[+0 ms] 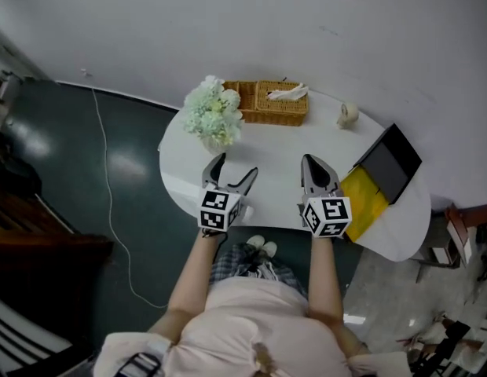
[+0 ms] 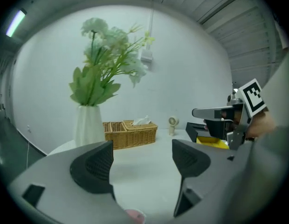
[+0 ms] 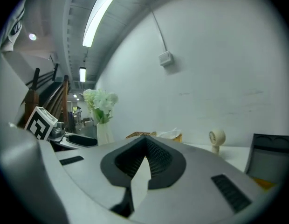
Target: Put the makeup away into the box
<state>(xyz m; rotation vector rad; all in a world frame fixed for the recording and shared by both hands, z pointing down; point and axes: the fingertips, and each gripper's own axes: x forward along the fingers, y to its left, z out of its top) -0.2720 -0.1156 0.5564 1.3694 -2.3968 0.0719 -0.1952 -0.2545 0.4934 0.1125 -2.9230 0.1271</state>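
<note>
The black box (image 1: pixel 390 163) stands open on the right of the white table (image 1: pixel 267 144), its inside yellow (image 1: pixel 365 193). My left gripper (image 1: pixel 237 166) hovers over the table's near edge, jaws wide apart with nothing between them (image 2: pixel 142 160). A small pink round thing (image 2: pixel 134 215) peeks out at the bottom edge below those jaws, mostly hidden. My right gripper (image 1: pixel 310 162) is held just left of the box, jaws shut tip to tip on nothing (image 3: pixel 145 146). The box also shows behind the right gripper (image 2: pixel 214 113) in the left gripper view, and its lid (image 3: pixel 271 153) in the right gripper view.
A white vase of pale flowers (image 1: pixel 214 115) stands at the table's back left. A two-part wicker basket (image 1: pixel 267 103) with tissues is beside it, and a small cream fan (image 1: pixel 348 115) further right. A cable (image 1: pixel 110 203) runs over the dark floor at left.
</note>
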